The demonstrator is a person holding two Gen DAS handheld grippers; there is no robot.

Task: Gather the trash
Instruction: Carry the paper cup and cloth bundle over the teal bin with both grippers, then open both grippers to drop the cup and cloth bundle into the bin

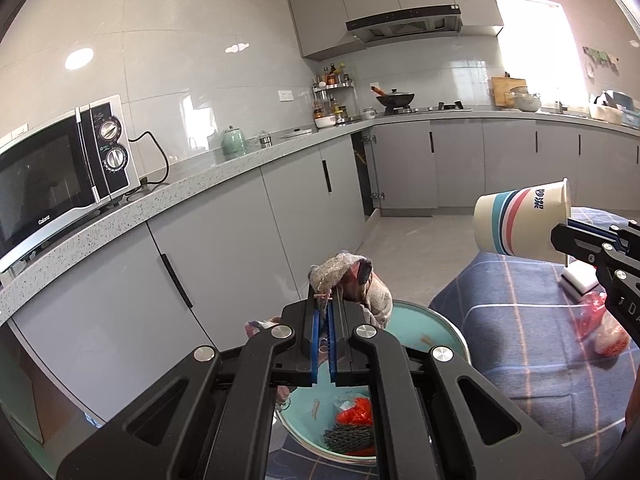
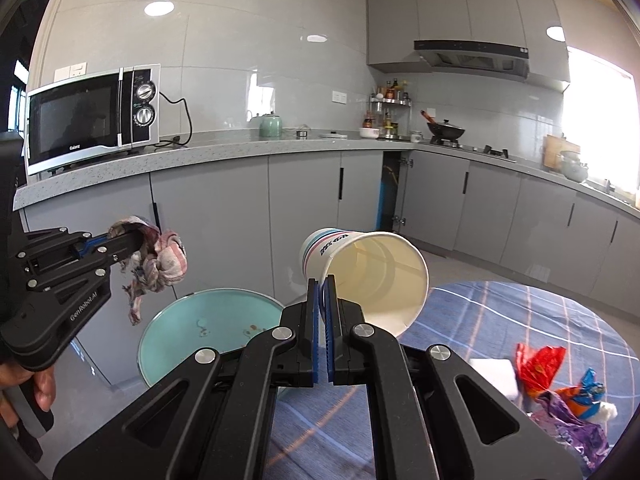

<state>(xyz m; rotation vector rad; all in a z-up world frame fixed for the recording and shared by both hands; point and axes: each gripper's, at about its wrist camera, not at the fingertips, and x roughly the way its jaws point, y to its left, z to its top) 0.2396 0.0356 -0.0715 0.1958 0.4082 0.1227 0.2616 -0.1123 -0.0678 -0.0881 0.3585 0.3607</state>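
Observation:
My left gripper [image 1: 325, 300] is shut on a crumpled pink-grey rag [image 1: 352, 276], held above the teal round bin [image 1: 436, 316]. In the right wrist view the same rag [image 2: 160, 256] hangs from the left gripper [image 2: 138, 240] over the teal bin [image 2: 168, 320]. My right gripper [image 2: 322, 280] is shut on the rim of a striped paper cup [image 2: 372, 276], which lies tilted with its mouth toward the camera. From the left wrist view the cup [image 1: 520, 220] is up at the right, clamped by the right gripper [image 1: 568, 226]. Red scraps [image 1: 356, 412] and dark mesh lie inside the bin.
A table with a blue plaid cloth [image 2: 500, 320] carries coloured wrappers [image 2: 560, 384], a white sponge [image 1: 580, 280] and a red-white bag [image 1: 604, 328]. Grey cabinets [image 2: 224, 216] and a counter with a microwave [image 2: 92, 116] stand behind the bin. A hand [image 2: 40, 392] grips the left tool.

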